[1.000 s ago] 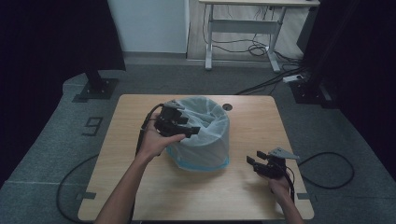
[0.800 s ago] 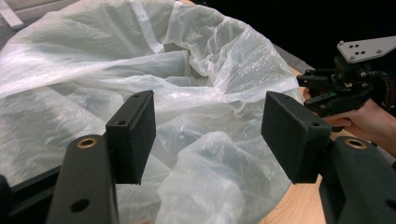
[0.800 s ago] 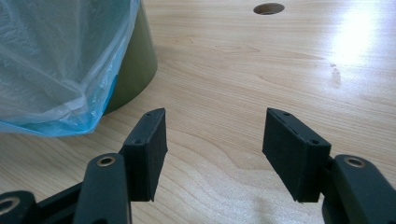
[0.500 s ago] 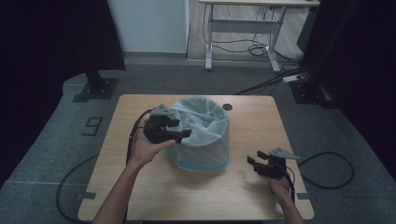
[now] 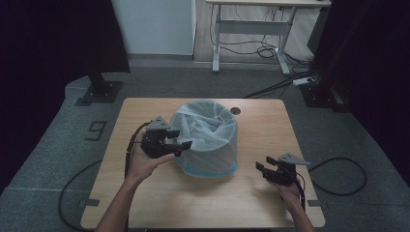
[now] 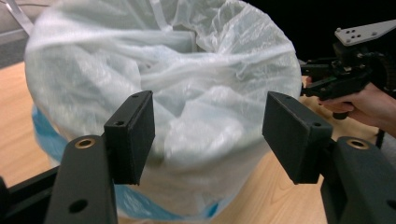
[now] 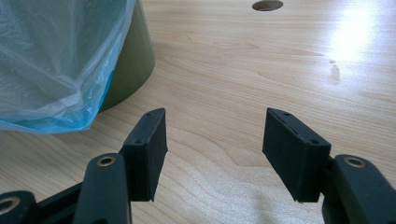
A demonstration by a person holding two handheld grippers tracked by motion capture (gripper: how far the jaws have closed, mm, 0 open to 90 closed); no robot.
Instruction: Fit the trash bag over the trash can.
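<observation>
At the middle of the counter (image 5: 145, 203) stands the lined bin (image 5: 209, 140), its liner bag (image 6: 177, 93) draped loosely over the rim. I would bring the left claw (image 5: 180, 144) level onto one fold of slack film, closing only once plastic sits between both pads. Its jaws stand wide, apparently touching nothing, though the high view is coarse. My right claw (image 7: 212, 144) hovers open and empty over bare wood.

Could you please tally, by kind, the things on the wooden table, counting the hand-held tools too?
Bins lined with a plastic bag: 1, the bin
Hand-held tools: 2, the left tool and the right tool, both open
Total: 3
</observation>
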